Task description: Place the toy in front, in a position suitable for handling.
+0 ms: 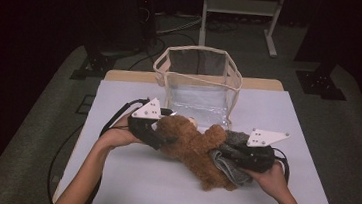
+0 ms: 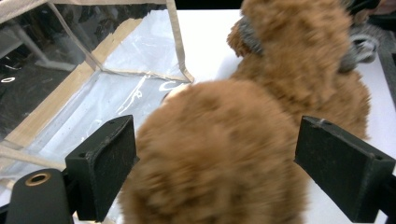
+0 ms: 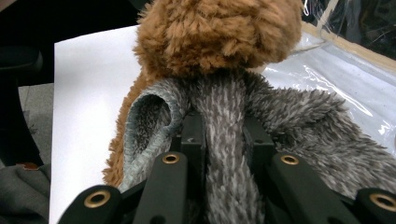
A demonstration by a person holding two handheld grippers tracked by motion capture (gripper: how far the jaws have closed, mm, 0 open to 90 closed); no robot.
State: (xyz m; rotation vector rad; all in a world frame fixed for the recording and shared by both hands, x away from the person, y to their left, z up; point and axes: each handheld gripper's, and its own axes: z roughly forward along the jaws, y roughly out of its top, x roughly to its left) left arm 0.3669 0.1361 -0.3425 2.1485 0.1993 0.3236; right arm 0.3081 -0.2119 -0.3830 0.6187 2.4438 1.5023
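Your right gripper (image 3: 219, 140) pinches the soft grey cloth (image 3: 299, 126) while your left gripper (image 2: 215, 172) spreads wide around the light, squashy teddy bear (image 1: 190, 143), probably its head.

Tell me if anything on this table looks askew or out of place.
The clear plastic bag with beige trim sags, its rim bent out of square. The brown plush teddy bear lies tilted on its side on the white table, its grey fuzzy garment bunched and pulled half off by the right tool.

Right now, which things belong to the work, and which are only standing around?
In use: fluffy brown teddy bear; fuzzy grey cloth garment, pinched by right claw; left claw, open around the bear.
Idle: clear plastic storage bag; white table.
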